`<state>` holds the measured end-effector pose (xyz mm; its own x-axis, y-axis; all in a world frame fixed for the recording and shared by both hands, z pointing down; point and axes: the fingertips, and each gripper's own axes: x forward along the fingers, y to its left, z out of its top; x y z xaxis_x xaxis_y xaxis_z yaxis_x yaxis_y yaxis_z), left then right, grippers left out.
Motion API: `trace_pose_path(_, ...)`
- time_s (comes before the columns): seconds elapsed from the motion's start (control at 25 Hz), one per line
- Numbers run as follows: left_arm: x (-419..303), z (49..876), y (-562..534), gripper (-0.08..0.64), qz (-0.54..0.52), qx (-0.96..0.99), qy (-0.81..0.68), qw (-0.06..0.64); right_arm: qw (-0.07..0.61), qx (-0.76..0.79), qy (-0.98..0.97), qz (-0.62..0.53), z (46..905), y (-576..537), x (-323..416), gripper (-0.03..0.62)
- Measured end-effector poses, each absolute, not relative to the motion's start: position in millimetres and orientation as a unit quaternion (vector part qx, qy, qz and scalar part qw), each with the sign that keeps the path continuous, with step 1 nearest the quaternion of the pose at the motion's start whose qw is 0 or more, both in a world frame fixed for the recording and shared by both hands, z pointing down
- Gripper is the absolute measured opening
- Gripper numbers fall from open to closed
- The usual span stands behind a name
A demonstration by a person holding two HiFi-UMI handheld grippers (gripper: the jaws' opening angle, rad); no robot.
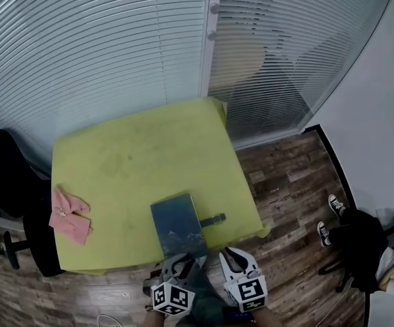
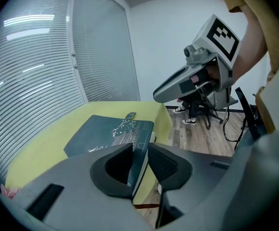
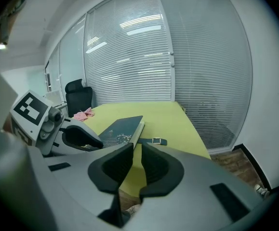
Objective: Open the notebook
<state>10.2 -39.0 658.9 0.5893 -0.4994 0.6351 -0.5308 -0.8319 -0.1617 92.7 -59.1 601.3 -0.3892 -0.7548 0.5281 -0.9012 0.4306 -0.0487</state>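
Note:
A dark teal notebook [image 1: 175, 223] lies shut near the front edge of the yellow-green table [image 1: 128, 162]. Its strap [image 1: 212, 219] with a buckle lies loose to its right. My left gripper [image 1: 186, 257] is at the notebook's near edge. In the left gripper view the notebook [image 2: 110, 129] has that edge standing between the jaws of the left gripper [image 2: 141, 165], cover against one pad and white page edge against the other. My right gripper [image 1: 229, 253] hovers just right of it, off the table's front. Its jaws [image 3: 137, 165] are slightly parted, nothing between them.
A pink cloth [image 1: 69, 215] lies at the table's left edge. A black office chair [image 1: 6, 176] stands left of the table. Glass walls with blinds run behind. A person's shoes [image 1: 333, 216] and a dark bag [image 1: 363, 247] are on the wood floor at right.

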Motion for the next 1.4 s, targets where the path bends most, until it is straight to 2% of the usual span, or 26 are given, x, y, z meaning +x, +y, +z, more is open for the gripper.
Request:
trace_pose_path(0.32,6,645,-37,0.091,0.334,0.892,-0.306,0.011,0.217,0.511,-0.817,0.156,593,-55,92,0.066)
trace_pose_path(1.4,-32,605,-31,0.103,0.305,0.878,-0.368,-0.012,0.204,0.506,-0.828,0.131,572,-38,72,0.061)
